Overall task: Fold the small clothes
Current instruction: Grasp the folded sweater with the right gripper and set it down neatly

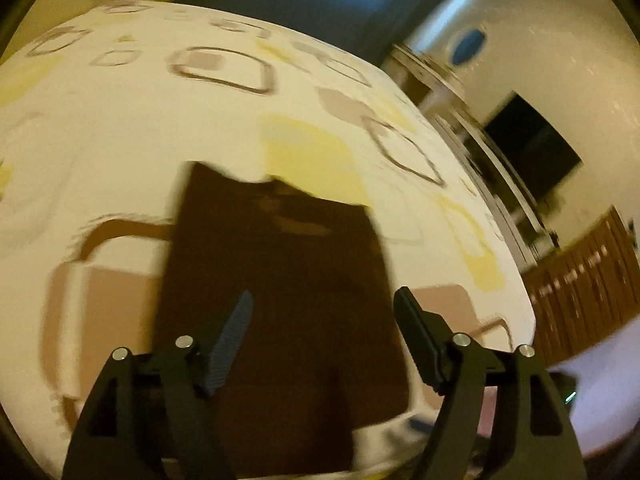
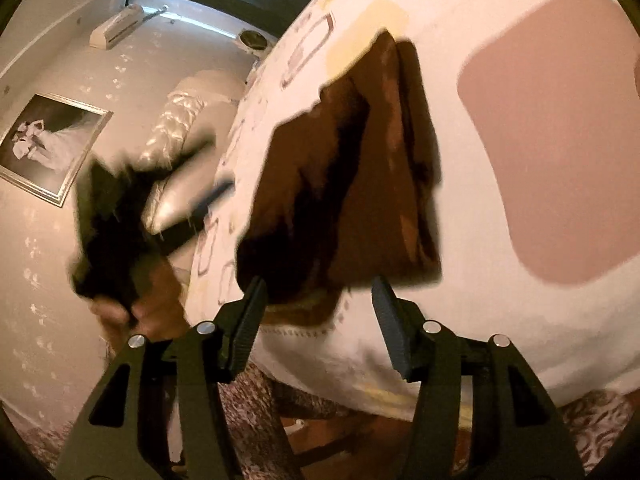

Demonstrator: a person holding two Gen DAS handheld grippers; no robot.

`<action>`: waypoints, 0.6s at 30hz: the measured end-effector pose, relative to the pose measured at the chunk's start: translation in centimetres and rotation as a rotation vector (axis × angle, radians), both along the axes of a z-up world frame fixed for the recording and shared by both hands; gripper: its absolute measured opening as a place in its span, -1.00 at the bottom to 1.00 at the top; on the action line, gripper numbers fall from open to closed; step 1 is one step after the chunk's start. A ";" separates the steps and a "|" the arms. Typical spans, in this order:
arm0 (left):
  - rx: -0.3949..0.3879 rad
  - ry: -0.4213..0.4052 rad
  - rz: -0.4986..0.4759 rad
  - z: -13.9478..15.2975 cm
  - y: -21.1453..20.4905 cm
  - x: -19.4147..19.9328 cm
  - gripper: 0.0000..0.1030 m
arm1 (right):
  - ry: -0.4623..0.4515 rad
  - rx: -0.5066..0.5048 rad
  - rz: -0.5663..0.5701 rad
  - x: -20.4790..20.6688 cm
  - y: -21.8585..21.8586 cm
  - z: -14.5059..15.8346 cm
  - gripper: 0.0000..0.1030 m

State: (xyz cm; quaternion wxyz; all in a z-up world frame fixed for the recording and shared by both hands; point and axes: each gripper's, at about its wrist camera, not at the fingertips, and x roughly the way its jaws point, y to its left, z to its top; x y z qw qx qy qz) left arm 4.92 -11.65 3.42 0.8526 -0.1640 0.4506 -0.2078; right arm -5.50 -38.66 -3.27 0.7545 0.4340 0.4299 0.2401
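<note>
A dark brown garment (image 1: 276, 280) lies flat on the patterned bedsheet (image 1: 160, 112), reaching to the near edge of the bed. My left gripper (image 1: 324, 300) is open and empty, hovering above its near part. In the right wrist view the same garment (image 2: 352, 184) shows folds and creases. My right gripper (image 2: 318, 288) is open and empty at the garment's near edge, by the bed's edge. The left gripper (image 2: 116, 220) appears there as a blurred dark shape held by a hand, off the bed to the left.
The bed (image 2: 540, 320) is covered in a white sheet with beige and yellow squares. A patterned carpet (image 2: 256, 408) lies below its edge. A shelf unit (image 1: 444, 92), a dark screen (image 1: 532, 144) and a wooden cabinet (image 1: 588, 280) stand to the right. A framed picture (image 2: 48, 144) hangs on the wall.
</note>
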 end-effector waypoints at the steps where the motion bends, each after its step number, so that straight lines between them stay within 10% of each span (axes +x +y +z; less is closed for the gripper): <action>1: -0.004 0.007 0.029 -0.5 1.2 0.0 0.43 | -0.007 0.009 -0.011 0.3 -0.2 0.4 0.06; 18: -0.117 0.165 0.201 -8.0 10.3 -2.2 0.44 | 0.100 0.006 -0.060 14.2 1.4 -1.5 0.08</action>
